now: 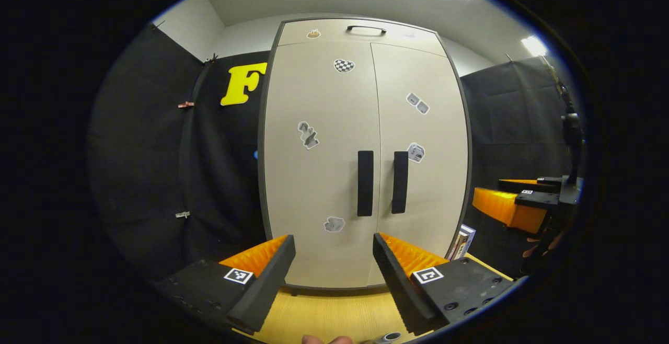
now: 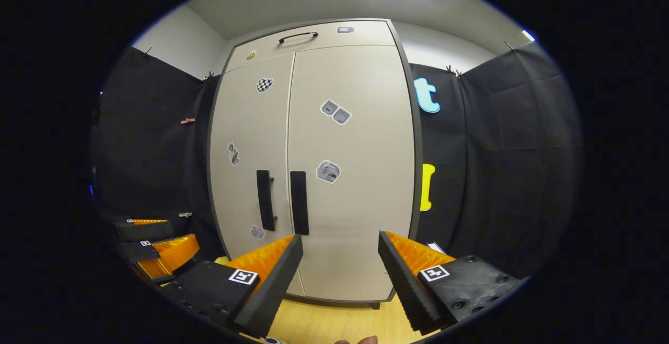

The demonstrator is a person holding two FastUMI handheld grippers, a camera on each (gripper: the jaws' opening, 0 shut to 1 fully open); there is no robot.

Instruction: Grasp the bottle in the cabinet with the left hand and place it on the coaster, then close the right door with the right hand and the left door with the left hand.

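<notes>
Cabinet [image 1: 366, 161] sits dead center of the left gripper view with both doors flush together, left door [image 1: 319, 176] and right door [image 1: 423, 176], two vertical handles [image 1: 365, 183] side by side at the seam. So the bottle can't be seen, no telling where it is. Left gripper [image 1: 333, 276] at the bottom of the frame is spread wide, holding and touching nothing. Same for the right gripper [image 2: 339, 276] in the right gripper view: gaping, empty, over the wooden tabletop [image 2: 334, 323].

Ahead of the hand-held gripper [image 1: 333, 276], the cabinet [image 1: 324, 187] looks smooth and matt with matt black handles [image 1: 365, 183], above a pale wood-grain counter [image 1: 329, 315], flanked by dull black cloth [image 1: 141, 176].
</notes>
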